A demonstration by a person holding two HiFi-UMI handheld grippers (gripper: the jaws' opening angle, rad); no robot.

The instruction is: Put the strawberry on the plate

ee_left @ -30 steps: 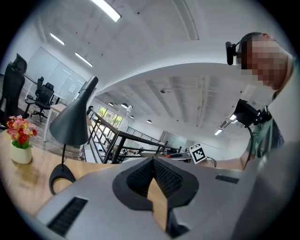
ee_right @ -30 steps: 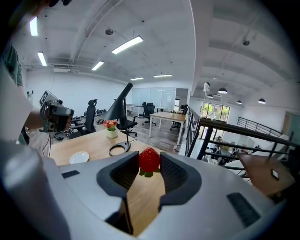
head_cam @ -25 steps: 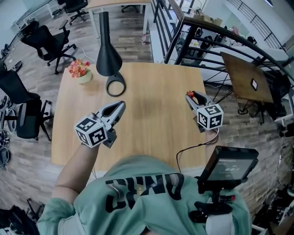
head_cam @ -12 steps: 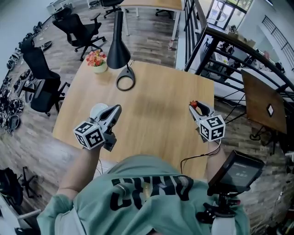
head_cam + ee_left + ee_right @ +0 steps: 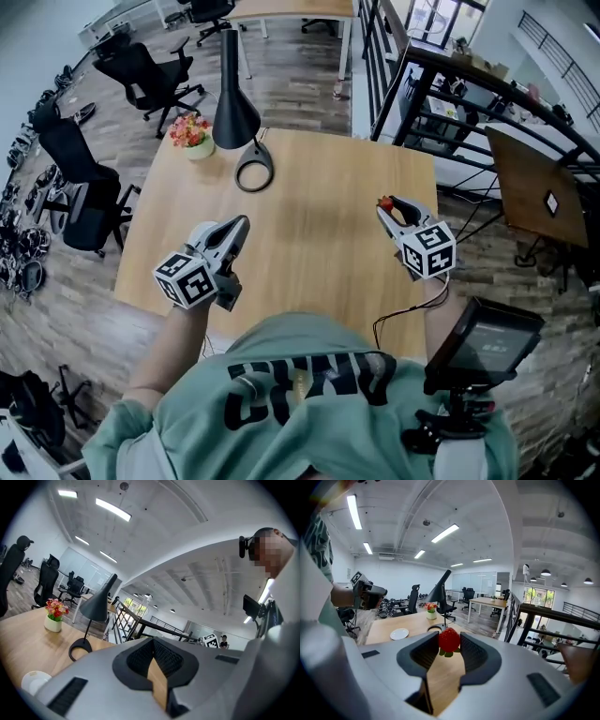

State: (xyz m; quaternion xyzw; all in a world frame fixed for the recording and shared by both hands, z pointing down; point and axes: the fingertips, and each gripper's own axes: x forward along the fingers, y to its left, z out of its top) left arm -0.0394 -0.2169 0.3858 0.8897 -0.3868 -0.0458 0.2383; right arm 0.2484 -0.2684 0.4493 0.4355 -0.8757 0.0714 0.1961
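A red strawberry [image 5: 449,640] with green leaves is pinched between the black pads of my right gripper [image 5: 449,645], which is shut on it. In the head view this gripper [image 5: 387,207] hovers over the right side of the wooden table [image 5: 319,187], the strawberry [image 5: 384,202] at its tip. A small white plate [image 5: 399,633] lies near the table's left edge. My left gripper [image 5: 238,226] hangs just above it and hides most of the plate [image 5: 198,231]; its pads meet with nothing between them [image 5: 153,642]. The plate [image 5: 33,680] shows low at the left in the left gripper view.
A black cone lamp [image 5: 234,111] with a ring base [image 5: 253,175] and a small flower pot [image 5: 192,137] stand at the table's far left. Office chairs [image 5: 141,75] are left of the table, a black railing [image 5: 441,103] on the right. A screen device [image 5: 483,342] hangs by my right arm.
The head view has shifted. My left gripper moved a little across the table's left side, and the plate's edge now shows beside it. The right gripper still holds the strawberry.
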